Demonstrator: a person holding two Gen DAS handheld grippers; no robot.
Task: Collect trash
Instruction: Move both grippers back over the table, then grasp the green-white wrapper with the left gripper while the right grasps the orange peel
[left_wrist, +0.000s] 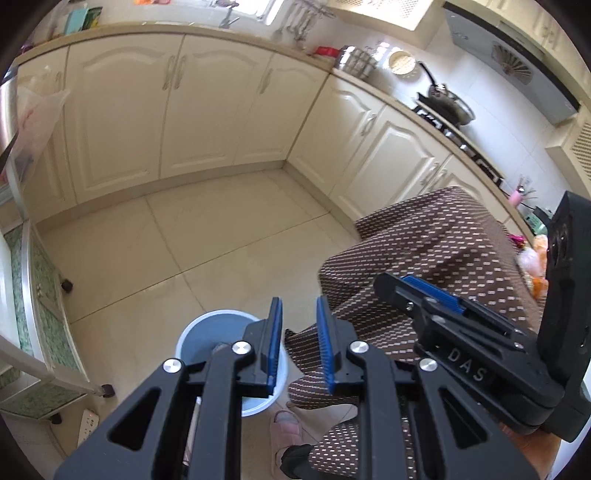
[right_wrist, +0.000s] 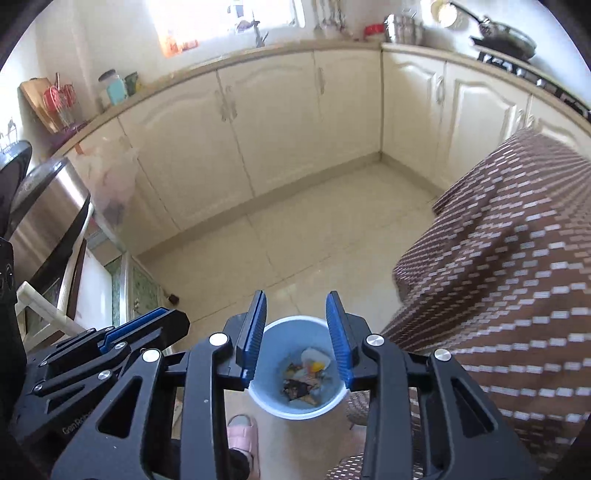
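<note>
A light blue bin (right_wrist: 299, 402) stands on the floor by the table. It holds several scraps of trash (right_wrist: 306, 373). My right gripper (right_wrist: 297, 302) is open and empty, right above the bin's mouth. My left gripper (left_wrist: 298, 308) is open and empty, above the bin's right rim (left_wrist: 184, 336) in the left wrist view. The right gripper body (left_wrist: 480, 332) shows to the right of it there. The left gripper body (right_wrist: 110, 343) shows at lower left in the right wrist view.
A table with a brown dotted cloth (left_wrist: 436, 258) stands to the right, also in the right wrist view (right_wrist: 517, 277). Cream cabinets (left_wrist: 166, 110) line the back and right. A metal stand (left_wrist: 33, 295) is at left. A pink slipper (right_wrist: 242, 432) is beside the bin.
</note>
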